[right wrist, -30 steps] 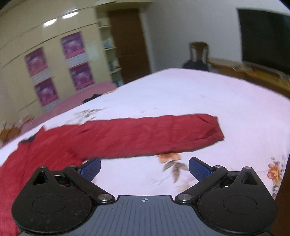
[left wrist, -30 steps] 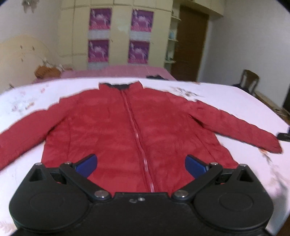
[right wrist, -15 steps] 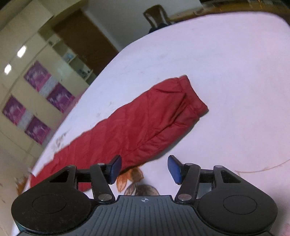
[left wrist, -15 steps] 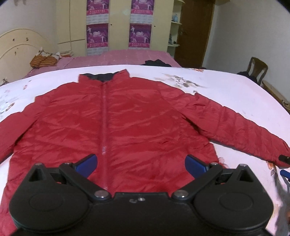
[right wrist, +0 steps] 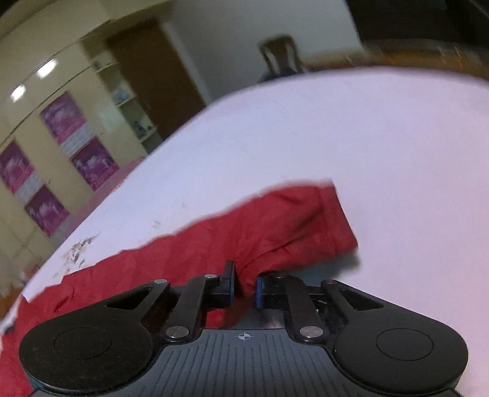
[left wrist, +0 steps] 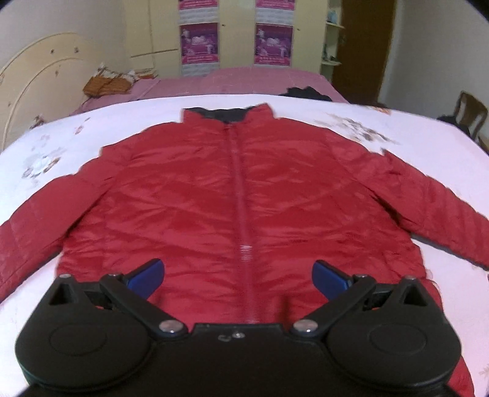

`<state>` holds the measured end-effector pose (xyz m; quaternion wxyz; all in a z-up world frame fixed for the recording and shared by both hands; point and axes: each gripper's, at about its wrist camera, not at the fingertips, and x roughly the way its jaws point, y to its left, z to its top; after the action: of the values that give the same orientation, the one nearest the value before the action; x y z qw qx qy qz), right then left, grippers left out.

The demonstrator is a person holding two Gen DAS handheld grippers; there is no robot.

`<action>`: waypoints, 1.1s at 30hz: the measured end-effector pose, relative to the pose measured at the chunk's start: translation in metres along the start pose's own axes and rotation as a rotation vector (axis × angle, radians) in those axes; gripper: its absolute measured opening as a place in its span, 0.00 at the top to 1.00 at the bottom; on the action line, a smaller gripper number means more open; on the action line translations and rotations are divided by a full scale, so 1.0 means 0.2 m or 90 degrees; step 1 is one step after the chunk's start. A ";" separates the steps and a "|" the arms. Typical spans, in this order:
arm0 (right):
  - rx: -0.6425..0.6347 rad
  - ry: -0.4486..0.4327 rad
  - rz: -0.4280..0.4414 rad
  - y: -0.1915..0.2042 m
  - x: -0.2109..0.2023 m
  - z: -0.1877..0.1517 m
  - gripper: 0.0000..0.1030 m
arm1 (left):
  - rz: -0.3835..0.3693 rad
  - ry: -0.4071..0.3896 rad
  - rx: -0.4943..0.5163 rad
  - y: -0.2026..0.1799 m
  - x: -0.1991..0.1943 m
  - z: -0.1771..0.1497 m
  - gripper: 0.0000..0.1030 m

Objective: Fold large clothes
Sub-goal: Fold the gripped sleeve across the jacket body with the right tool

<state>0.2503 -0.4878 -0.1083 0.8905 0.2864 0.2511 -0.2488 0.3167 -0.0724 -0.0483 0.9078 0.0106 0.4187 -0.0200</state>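
Fingers of the right gripper (right wrist: pixel 244 288) closing on the sleeve (right wrist: pixel 275 232) near its cuff, left gripper (left wrist: pixel 238 274) spread wide above the hem of the red jacket (left wrist: pixel 238 189), flat on the bed (left wrist: pixel 412 143) ahead; no fold made yet.

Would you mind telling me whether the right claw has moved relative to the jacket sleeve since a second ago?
Yes. The right claw has advanced onto the red sleeve lying on the white bedsheet, near the cuff; its jaws are closing, pinching a fold of the fabric.

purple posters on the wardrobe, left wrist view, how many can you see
4, in two columns on the wardrobe doors: lower left, lower right, and above them top left and top right, both cut off by the frame edge.
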 end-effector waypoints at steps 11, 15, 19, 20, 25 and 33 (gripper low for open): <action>-0.313 -0.018 0.216 1.10 -0.17 -0.27 0.93 | -0.041 -0.041 -0.052 0.49 0.08 0.11 0.00; -0.418 0.036 0.289 1.50 -0.19 -0.59 0.93 | -0.050 -0.048 -0.079 0.67 0.11 0.16 0.03; -0.486 0.092 0.331 1.78 -0.15 -0.90 0.93 | -0.057 -0.049 -0.110 0.85 0.14 0.19 0.03; -0.500 0.103 0.338 1.82 -0.15 -0.97 0.93 | -0.062 -0.047 -0.113 0.88 0.14 0.19 0.04; -0.563 0.148 0.375 2.06 -0.17 -1.30 0.93 | -0.103 -0.044 -0.137 1.02 0.17 0.20 0.11; -0.619 0.173 0.390 2.30 -0.02 -1.51 0.42 | -0.157 -0.040 -0.156 1.07 0.22 0.19 0.09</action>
<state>0.4248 0.0327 -0.1444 0.9108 -0.0661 0.3540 0.2020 0.3843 0.1379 -0.0559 0.9055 -0.1522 0.3879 -0.0807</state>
